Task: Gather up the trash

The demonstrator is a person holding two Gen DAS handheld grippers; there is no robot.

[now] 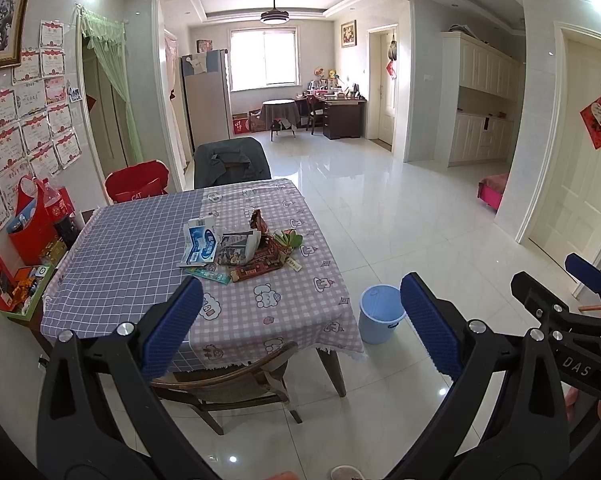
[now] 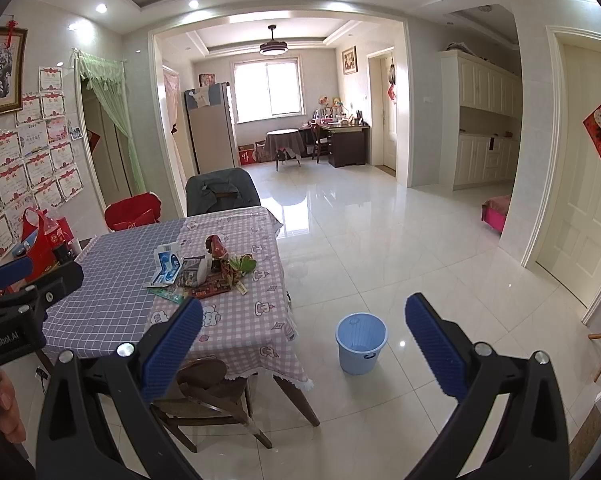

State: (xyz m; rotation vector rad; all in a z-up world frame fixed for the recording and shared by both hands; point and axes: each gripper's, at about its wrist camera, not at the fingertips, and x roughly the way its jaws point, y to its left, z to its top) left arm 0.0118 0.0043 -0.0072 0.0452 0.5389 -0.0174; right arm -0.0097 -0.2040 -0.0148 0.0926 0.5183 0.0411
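Both grippers are held in the air, short of the dining surface (image 1: 112,256), and point across it toward the far room. The left gripper (image 1: 300,320) has its jaws spread wide with nothing between the blue ribbed pads (image 1: 172,328). The right gripper (image 2: 302,340) is likewise spread wide and holds nothing; its blue pads (image 2: 434,344) frame the floor and the bin. The surface carries a checked cloth, grey-blue on the wall side and pink with cartoon prints on the open side. The trash lies in one loose cluster near the middle of the cloth, mostly on the pink half: a white-and-blue carton (image 1: 200,242) opened flat, a crumpled printed paper wrapper (image 1: 236,246) touching it, a dark red packet (image 1: 260,220) standing upright behind, a flattened red-brown box (image 1: 260,266), a teal flat wrapper (image 1: 210,274) at the near edge of the cluster, and green peel scraps (image 1: 288,238) on the side toward the open floor. A light blue plastic bin (image 2: 360,342) stands upright on the tiled floor just beside the near corner of the surface, on the open-floor side, apart from the cloth fringe. A wooden chair (image 1: 224,384) is pushed under the near edge. A red bag (image 1: 30,220) and a cola bottle (image 1: 58,210) stand against the wall.
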